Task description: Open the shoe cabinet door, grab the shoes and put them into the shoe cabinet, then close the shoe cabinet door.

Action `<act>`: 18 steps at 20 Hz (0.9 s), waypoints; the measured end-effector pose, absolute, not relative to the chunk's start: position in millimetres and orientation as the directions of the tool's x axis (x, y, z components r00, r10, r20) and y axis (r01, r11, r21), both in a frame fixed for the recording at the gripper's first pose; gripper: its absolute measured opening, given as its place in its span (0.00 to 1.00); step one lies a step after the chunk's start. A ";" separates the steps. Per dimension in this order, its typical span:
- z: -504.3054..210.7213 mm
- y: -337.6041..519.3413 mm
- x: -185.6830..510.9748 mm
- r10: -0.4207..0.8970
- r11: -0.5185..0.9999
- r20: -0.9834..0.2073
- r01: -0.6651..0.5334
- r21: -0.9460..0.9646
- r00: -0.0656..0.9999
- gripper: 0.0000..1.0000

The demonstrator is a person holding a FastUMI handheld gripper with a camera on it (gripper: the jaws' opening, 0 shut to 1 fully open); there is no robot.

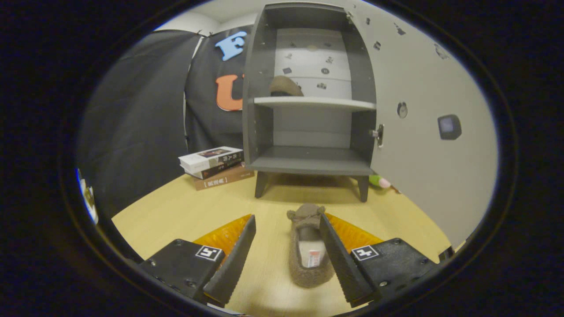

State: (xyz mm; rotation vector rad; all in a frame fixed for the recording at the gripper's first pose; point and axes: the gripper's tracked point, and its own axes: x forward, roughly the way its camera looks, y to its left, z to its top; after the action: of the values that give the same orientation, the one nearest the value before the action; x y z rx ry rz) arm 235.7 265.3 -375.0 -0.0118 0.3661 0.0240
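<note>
On the table (176,211), a shoe (308,246) lies between the spread hand-held gripper (286,229), seemingly untouched.

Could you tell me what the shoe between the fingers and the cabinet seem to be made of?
Shoe: apparently fuzzy brown fabric, perhaps fleece, by its matte nap. It lies between the open gripper fingers, against the right one. Cabinet: likely painted or laminated board, smooth matte grey.

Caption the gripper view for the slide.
Open gripper straddles a brown slipper before the open shoe cabinet; its mate is already shelved.

Lower shelf (310,165) lies free beyond the spread fingers (331,246); door (423,119) swung aside.
</note>
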 end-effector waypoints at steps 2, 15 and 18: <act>-401.9 264.4 246.4 0.021 1.000 -0.416 -0.022 0.001 0.909 0.86; -450.8 247.3 283.5 0.054 0.998 -0.480 -0.028 0.063 0.876 0.12; -427.4 242.7 273.1 0.057 0.996 -0.452 -0.021 0.084 0.890 0.12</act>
State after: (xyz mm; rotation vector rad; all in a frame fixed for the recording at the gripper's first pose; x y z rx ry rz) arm 273.1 242.7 -427.4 0.0778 0.4711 0.0409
